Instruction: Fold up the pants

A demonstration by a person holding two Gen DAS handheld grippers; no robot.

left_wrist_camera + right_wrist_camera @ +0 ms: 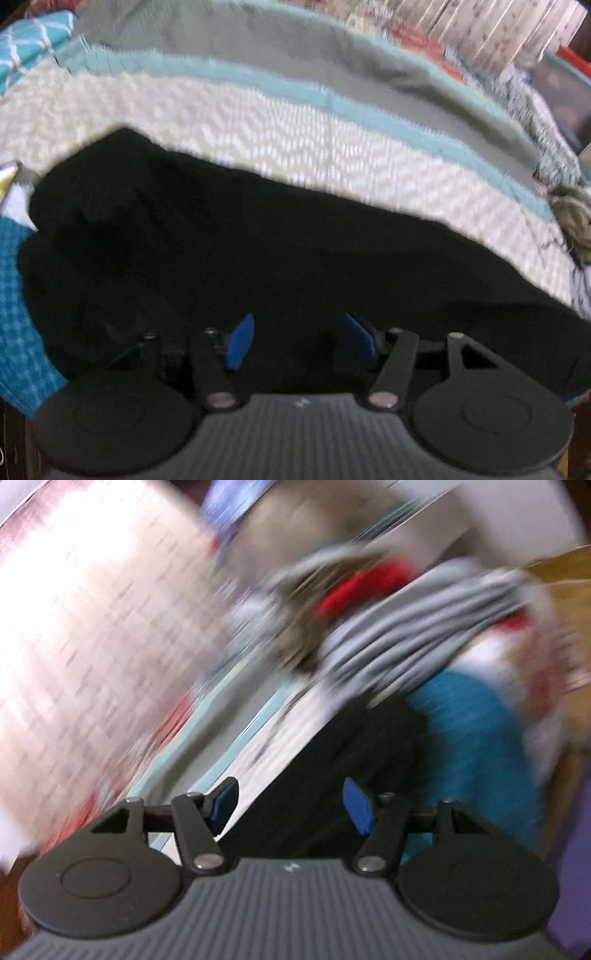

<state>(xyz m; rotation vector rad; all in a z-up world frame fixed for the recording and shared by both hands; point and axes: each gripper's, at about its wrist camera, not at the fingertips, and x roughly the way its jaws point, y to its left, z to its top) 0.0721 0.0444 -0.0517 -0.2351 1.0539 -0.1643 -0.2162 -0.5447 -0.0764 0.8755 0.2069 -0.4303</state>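
Left hand-held gripper [299, 341] and right hand-held gripper [291, 805] — jaws apart, gripping nothing.

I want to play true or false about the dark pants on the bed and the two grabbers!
1. The black cloth pants lie on a cream zigzag-patterned bedspread. True.
2. The left gripper is shut. False: its blue fingertips stand apart.
3. The right gripper is open. True.
4. The pants are red. False: they are black.
5. The right view is sharp. False: it is blurred.
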